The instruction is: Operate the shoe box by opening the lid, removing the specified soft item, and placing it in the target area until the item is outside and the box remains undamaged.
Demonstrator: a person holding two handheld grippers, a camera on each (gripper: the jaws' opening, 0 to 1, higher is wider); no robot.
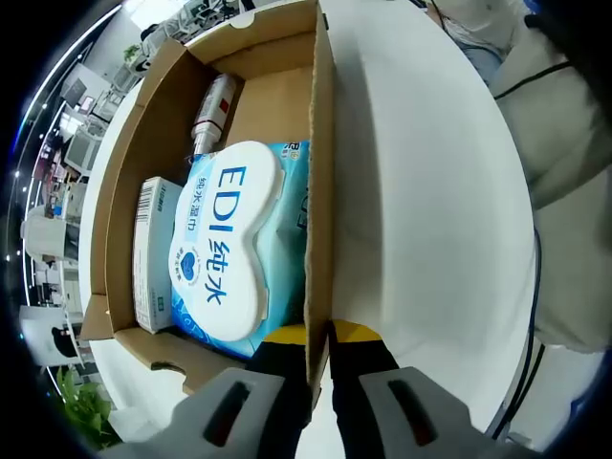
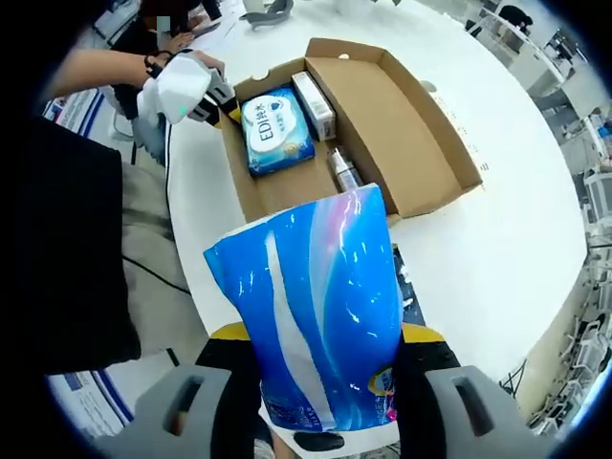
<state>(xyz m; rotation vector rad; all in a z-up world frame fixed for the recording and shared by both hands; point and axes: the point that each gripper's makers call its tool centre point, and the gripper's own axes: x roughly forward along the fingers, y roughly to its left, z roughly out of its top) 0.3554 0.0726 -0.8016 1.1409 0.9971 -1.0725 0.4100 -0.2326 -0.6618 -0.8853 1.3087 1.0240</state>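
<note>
Right gripper view showed the soft blue pack already lifted out of the shoe box and held up between the viewer and the white table. The right gripper was clamped on the lower part of that pack, its jaws pressed against either side of the glossy wrapper.

The main hazard, judged from this pose, was the pack slipping: the film looked slick and the contents soft, so a light squeeze could let it slide down through the jaws before it reached the target area. A harder squeeze risked crushing or puncturing the wrapper instead. The pack also blocked much of the right gripper's forward sight, so the set-down spot would be hard to judge and it could land back on the box edge.

Left gripper view showed the left gripper closed on the cardboard side wall of the box, one jaw inside and one outside, holding it steady. Pulling or twisting there could bend or tear that thin wall, which would spoil the undamaged-box condition.

Inside the box lay a wet wipes pack, a small white carton beside it, and a tube further along. The lid lay folded open on the table.
</note>
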